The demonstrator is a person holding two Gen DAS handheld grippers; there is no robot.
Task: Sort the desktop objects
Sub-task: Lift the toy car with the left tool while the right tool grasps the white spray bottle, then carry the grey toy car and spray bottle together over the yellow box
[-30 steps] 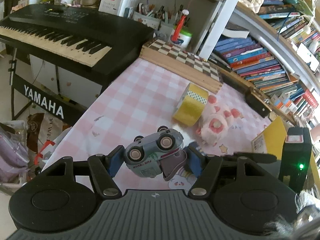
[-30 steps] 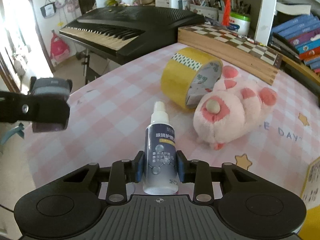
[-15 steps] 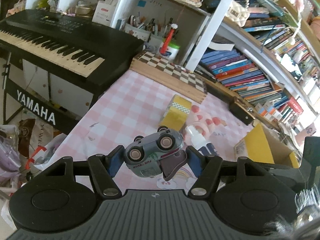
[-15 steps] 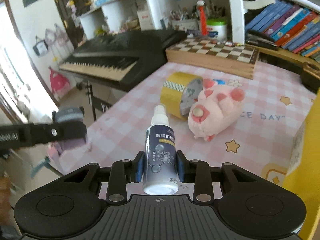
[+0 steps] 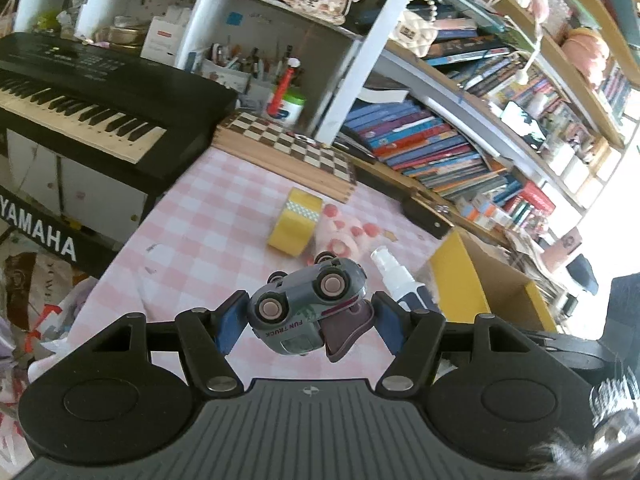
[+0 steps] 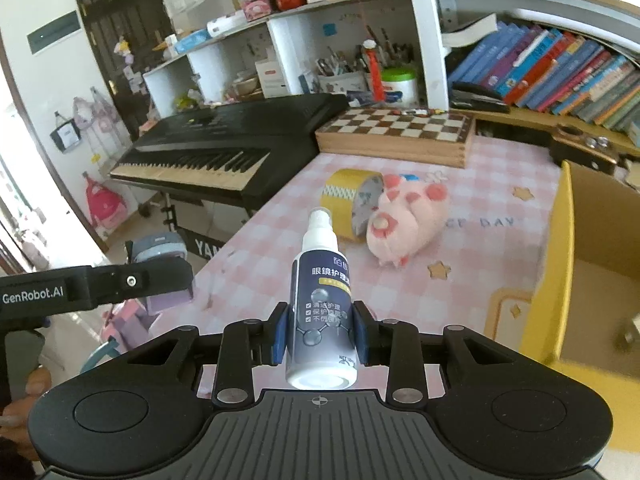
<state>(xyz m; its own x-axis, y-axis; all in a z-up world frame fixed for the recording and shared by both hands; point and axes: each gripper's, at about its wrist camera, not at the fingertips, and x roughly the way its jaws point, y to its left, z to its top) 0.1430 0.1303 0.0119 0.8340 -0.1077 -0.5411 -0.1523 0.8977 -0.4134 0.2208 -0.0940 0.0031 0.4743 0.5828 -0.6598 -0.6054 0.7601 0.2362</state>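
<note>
Currently mid-carry: left gripper [image 5: 306, 318] clamping toy truck [image 5: 306, 308], right gripper [image 6: 320, 334] clamping spray bottle [image 6: 322, 304], both aloft over table [image 6: 460, 240]; next probably swing right, release into box [image 6: 560, 264].

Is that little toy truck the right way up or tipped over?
Tipped: the truck lies on its side in the left jaws, its wheels facing the camera.

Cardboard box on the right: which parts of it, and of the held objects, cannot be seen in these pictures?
- Cardboard box: both views, the interior is mostly cut off by the frame edge, so its contents are unclear.
- Toy truck: left wrist view, its top faces away.
- Spray bottle: right wrist view, the small label print is unreadable.
</note>
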